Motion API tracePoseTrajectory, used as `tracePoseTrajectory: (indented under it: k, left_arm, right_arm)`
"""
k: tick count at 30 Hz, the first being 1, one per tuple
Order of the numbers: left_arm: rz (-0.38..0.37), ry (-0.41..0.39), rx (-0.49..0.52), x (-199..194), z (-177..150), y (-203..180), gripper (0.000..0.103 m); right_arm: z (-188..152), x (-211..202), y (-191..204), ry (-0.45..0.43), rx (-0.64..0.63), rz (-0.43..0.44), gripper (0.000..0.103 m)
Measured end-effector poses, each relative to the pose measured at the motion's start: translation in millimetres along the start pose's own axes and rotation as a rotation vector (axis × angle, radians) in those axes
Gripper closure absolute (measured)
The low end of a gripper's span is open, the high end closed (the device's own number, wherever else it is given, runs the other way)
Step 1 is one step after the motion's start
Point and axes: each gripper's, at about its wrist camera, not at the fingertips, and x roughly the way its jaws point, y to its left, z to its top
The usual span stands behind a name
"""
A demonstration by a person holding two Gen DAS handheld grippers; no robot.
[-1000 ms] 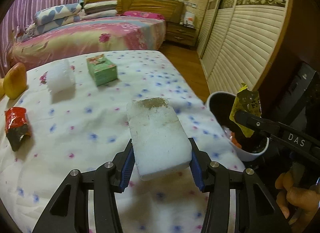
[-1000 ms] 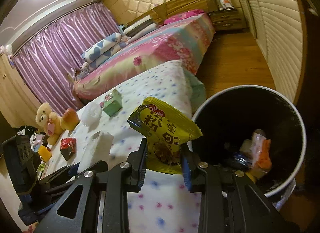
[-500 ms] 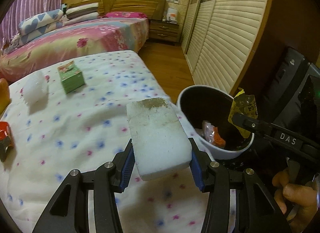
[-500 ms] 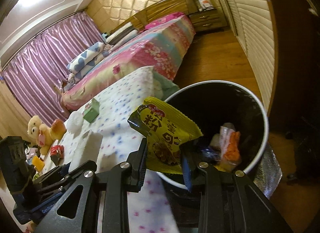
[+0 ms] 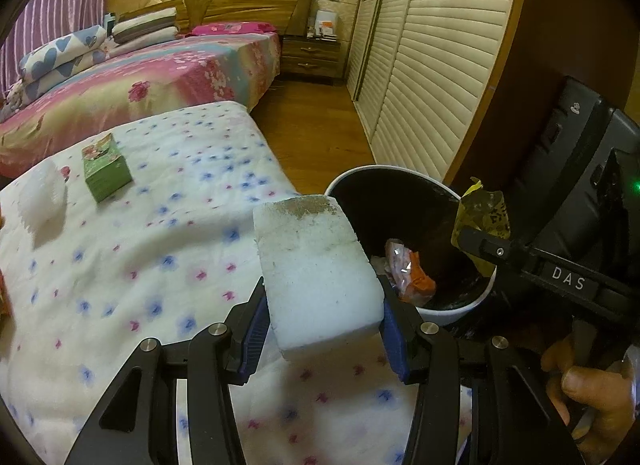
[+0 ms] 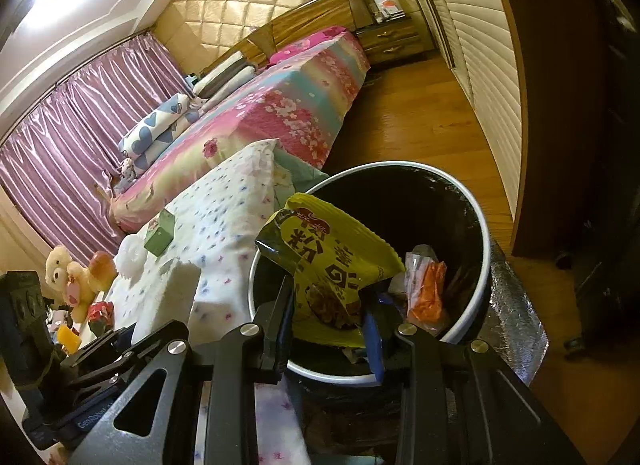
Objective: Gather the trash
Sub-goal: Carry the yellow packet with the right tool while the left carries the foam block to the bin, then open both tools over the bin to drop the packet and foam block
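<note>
My left gripper (image 5: 322, 327) is shut on a white foam block (image 5: 316, 269) with a dirty far end, held above the bed edge beside the trash bin (image 5: 400, 173). My right gripper (image 6: 330, 323) is shut on a yellow snack bag (image 6: 332, 261) and holds it over the near rim of the bin (image 6: 486, 241). The bin has a white rim, a black liner and an orange wrapper (image 6: 428, 291) inside. The bag also shows in the left wrist view (image 5: 484, 219). The foam block also shows in the right wrist view (image 6: 172, 293).
On the flowered bedspread (image 5: 140, 249) lie a green box (image 5: 106, 173) and a white foam lump (image 5: 44, 195). A red wrapper (image 6: 100, 311) and plush toys (image 6: 76, 277) sit at the far left. A louvred wardrobe (image 5: 432, 85) lines the right wall beside wooden floor (image 5: 316, 133).
Both grippers have moved right toward the bin with their loads. The snack bag now hangs over the bin's rim, and the foam block is close beside the bin.
</note>
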Motion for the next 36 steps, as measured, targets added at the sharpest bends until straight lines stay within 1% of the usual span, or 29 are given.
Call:
tracePoseTrajectory:
  k: [8, 22, 36]
  left_arm:
    - [-0.014, 0.004, 0.017, 8, 5, -8, 0.054]
    - [-0.041, 0.032, 0.026, 26, 12, -18, 0.054]
    - [-0.053, 0.052, 0.038, 50, 30, -27, 0.053]
  right_arm:
    - [2, 1, -11, -0.001, 0.016, -0.014, 0.072]
    - [10, 6, -19, 0.003, 0.024, -0.024, 0.069]
    - [25, 20, -29, 0.027, 0.045, -0.018, 0.069]
